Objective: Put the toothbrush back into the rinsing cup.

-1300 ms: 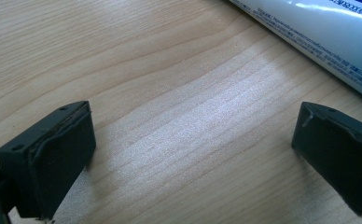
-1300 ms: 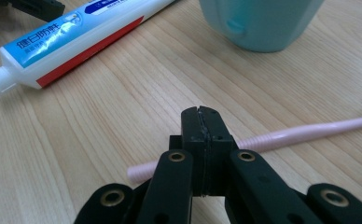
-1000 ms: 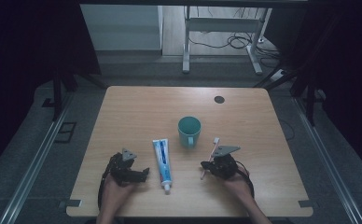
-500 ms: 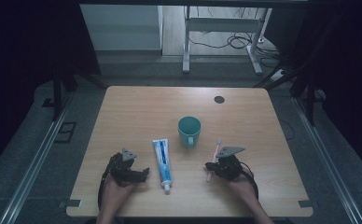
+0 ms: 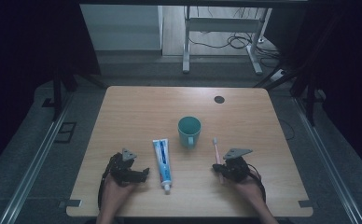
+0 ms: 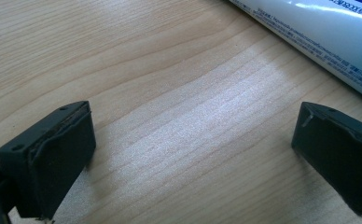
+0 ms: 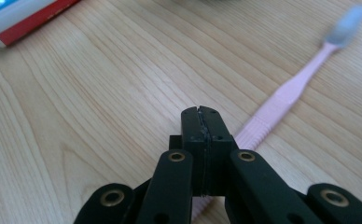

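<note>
I hold one gripper in each hand, both low over the wooden desk (image 5: 137,107) at its near edge. My right gripper (image 5: 222,169) sits at about 5 o'clock from the desk middle. In the right gripper view its two black jaws are pressed flat together, with nothing between them. The pink toothbrush (image 5: 216,156) lies on the desk just beside this gripper. In the right gripper view its handle (image 7: 281,100) runs from under the closed jaws toward 2 o'clock, and its blurred pale blue head is at the far end. I cannot tell if the jaws touch the handle or only stand over it.

My left gripper (image 5: 142,173) rests at about 7 o'clock from the desk middle. In the left gripper view its jaws stand wide apart, and I see only bare wood between them. The white and blue toothpaste tube (image 5: 162,159) lies flat between my two grippers, its cap pointing to me. It is near the left gripper, at 3 o'clock from it, but apart from the jaws.

The teal cup (image 5: 189,131) stands upright near the desk middle, at about 11 o'clock from the toothbrush head, and it touches nothing. A small dark round spot (image 5: 219,99) is on the desk at the far side, at 1 o'clock from the cup
</note>
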A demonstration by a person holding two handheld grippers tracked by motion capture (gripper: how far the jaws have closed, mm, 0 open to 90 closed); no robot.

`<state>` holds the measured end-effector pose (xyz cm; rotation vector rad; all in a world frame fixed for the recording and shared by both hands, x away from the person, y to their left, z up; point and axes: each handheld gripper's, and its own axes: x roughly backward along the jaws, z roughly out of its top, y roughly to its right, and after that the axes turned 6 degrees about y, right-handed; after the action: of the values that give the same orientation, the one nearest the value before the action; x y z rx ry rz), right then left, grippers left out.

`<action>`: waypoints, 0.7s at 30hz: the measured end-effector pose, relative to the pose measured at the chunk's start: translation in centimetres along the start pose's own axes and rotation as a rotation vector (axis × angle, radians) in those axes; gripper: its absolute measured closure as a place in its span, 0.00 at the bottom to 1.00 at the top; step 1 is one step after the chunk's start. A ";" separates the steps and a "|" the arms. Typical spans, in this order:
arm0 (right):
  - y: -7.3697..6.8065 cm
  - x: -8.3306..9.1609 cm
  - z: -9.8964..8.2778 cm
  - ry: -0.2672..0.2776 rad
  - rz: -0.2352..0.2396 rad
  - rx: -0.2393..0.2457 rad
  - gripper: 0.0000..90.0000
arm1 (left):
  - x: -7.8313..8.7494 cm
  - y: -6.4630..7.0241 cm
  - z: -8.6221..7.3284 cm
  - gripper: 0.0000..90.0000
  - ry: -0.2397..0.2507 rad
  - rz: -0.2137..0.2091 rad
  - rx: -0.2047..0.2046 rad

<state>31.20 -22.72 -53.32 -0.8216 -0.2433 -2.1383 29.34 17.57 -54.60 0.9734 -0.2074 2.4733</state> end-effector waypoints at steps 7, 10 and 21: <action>0.6 0.9 -0.6 0.001 -0.015 -0.018 0.99 | 0.0 0.0 0.0 0.00 0.000 0.000 0.000; 1.0 1.4 -1.0 0.004 -0.025 -0.025 0.99 | 0.0 0.0 0.0 0.00 -0.001 0.000 -0.001; 2.3 2.6 -1.8 0.008 -0.052 -0.056 0.99 | 0.0 0.0 0.0 0.00 -0.003 0.000 -0.004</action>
<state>30.86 -26.64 -53.28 -0.8466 -0.2036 -2.2054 29.34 17.60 -54.58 0.9760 -0.2131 2.4702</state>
